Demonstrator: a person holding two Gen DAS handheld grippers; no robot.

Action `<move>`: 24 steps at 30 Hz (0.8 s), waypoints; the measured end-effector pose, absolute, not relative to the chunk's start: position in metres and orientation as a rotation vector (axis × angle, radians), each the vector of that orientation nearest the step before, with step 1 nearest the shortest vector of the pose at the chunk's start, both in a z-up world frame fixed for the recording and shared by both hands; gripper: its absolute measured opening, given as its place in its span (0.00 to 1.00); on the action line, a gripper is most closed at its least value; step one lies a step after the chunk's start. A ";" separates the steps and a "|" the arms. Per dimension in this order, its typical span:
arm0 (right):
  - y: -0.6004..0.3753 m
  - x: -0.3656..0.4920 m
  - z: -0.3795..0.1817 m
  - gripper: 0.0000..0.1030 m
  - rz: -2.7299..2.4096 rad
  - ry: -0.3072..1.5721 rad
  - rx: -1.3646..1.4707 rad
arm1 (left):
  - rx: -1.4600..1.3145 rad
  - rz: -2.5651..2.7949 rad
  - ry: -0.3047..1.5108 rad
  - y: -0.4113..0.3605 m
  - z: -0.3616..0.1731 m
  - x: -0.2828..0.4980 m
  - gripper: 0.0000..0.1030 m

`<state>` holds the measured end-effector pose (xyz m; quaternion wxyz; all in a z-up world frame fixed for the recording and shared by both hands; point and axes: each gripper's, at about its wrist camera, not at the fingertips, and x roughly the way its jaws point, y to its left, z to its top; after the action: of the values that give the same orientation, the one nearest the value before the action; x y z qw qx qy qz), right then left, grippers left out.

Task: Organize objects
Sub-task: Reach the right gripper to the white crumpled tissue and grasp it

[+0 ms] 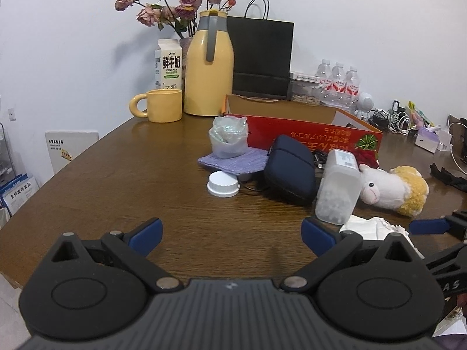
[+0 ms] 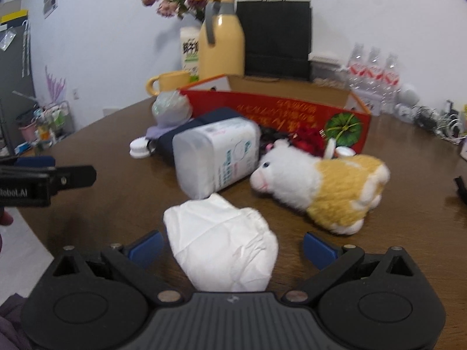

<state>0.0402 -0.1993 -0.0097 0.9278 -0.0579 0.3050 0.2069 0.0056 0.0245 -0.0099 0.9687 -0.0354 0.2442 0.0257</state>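
The crumpled white tissue wad (image 2: 224, 242) was seen lying on the brown wooden table (image 2: 116, 204) between the wide-spread jaws of the right gripper (image 2: 232, 246), untouched, its long axis running away from them. The left gripper (image 1: 232, 234), farther off, was held open and empty.

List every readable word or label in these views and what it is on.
"鲜牛奶" and "FRESH MILK": milk carton.
"obot.AI", start cut off: left gripper body, right wrist view.
Red box: upside-down gold print, unreadable.
Clear jar label, water bottles: too blurred.
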 end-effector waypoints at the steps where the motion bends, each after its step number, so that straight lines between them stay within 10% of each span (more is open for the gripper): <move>1: -0.198 0.042 -0.012 0.91 0.433 0.635 -0.123 | -0.074 0.053 0.495 0.025 -0.011 0.006 1.00; 24: -0.204 0.036 -0.013 0.57 0.489 0.598 -0.122 | -0.095 0.061 0.488 0.031 -0.010 0.000 1.00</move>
<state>0.0357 -0.2036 -0.0131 0.9245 -0.0596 0.2914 0.2383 0.0000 0.0309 -0.0097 0.9688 -0.0468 0.2417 0.0300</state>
